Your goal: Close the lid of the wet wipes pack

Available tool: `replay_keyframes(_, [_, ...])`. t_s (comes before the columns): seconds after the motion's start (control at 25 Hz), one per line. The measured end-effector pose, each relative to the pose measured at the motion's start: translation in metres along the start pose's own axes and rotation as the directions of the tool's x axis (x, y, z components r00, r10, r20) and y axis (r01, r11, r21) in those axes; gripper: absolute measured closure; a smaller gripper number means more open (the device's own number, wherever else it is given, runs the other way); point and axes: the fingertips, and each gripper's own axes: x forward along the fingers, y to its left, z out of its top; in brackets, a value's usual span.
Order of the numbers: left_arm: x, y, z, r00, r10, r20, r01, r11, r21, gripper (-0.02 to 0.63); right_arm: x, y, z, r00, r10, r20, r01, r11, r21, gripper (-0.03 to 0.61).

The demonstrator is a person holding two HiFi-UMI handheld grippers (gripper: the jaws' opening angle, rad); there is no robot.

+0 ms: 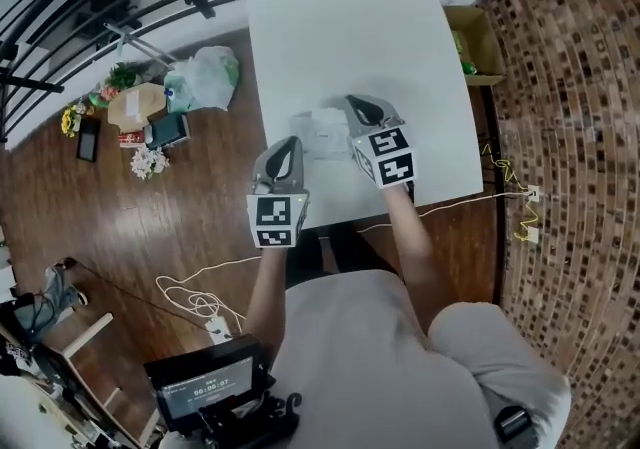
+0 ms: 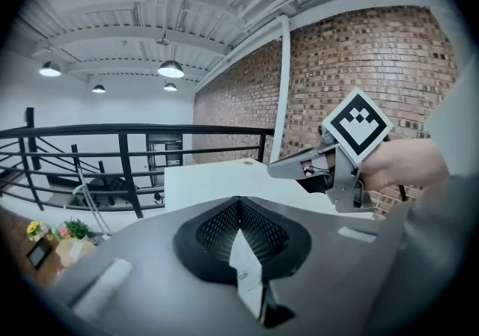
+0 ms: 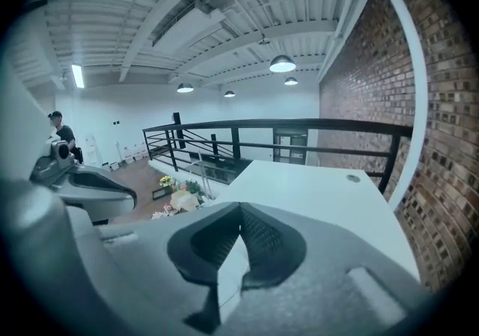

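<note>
1. While the person stands at the near edge of the white table [image 1: 350, 27], the wet wipes pack [image 1: 322, 130] lies flat on the tabletop, close to that edge and between the two grippers.
2. At the pack's left side, the left gripper [image 1: 289, 146] points away from the person, with its marker cube nearest the body. In its own view the jaws meet at the tips with nothing between them.
3. Just beside the pack's right side, the right gripper [image 1: 358, 103] also has its jaws pressed together on nothing. I cannot tell whether it touches the pack.
4. Both gripper views look out level over the tabletop toward a black railing [image 2: 112, 132].
5. The pack is pale against the white top and small in the head view, so I cannot make out whether its lid is up or down.
6. A brick wall [image 1: 580, 87] runs along the right.
7. On the wooden floor left of the table lie a pale plastic bag [image 1: 205, 77] and some flowers [image 1: 148, 162]. An open cardboard box [image 1: 478, 42] sits at the table's right side.
</note>
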Motion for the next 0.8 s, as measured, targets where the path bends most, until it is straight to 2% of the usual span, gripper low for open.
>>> replay_keyframes(0.08, [0.008,0.001,-0.009,1.000,-0.019,-0.022,0.019,1.000,-0.006,0.597,0.020,0.001,-0.006,0.999,0.016,-0.038,-0.015,1.000,0.025,0.588])
replay_keyframes(0.24, [0.021,-0.001,-0.017,0.997,-0.059,-0.049,0.059,0.998,-0.013,0.597,0.046,-0.001,-0.027,0.993,0.042,-0.110,-0.027,0.990,0.137,0.588])
replay_keyframes(0.4, [0.030,0.008,-0.021,0.995,-0.072,-0.063,0.071,0.997,-0.019,0.597,0.047,0.006,-0.038,0.989,0.054,-0.141,-0.032,0.988,0.150,0.588])
replay_keyframes(0.52, [0.036,0.013,-0.022,0.995,-0.080,-0.066,0.078,0.997,-0.029,0.597,0.036,0.022,-0.044,0.984,0.090,-0.152,-0.067,0.986,0.152,0.588])
replay_keyframes(0.64, [0.039,0.013,-0.020,0.993,-0.094,-0.065,0.092,0.995,-0.027,0.597,0.025,0.047,-0.065,0.971,0.129,-0.201,-0.107,0.987,0.117,0.588])
replay_keyframes(0.8, [0.040,0.014,-0.022,0.991,-0.108,-0.077,0.107,0.994,-0.025,0.597,0.020,0.064,-0.101,0.958,0.117,-0.263,-0.088,0.989,0.120,0.588])
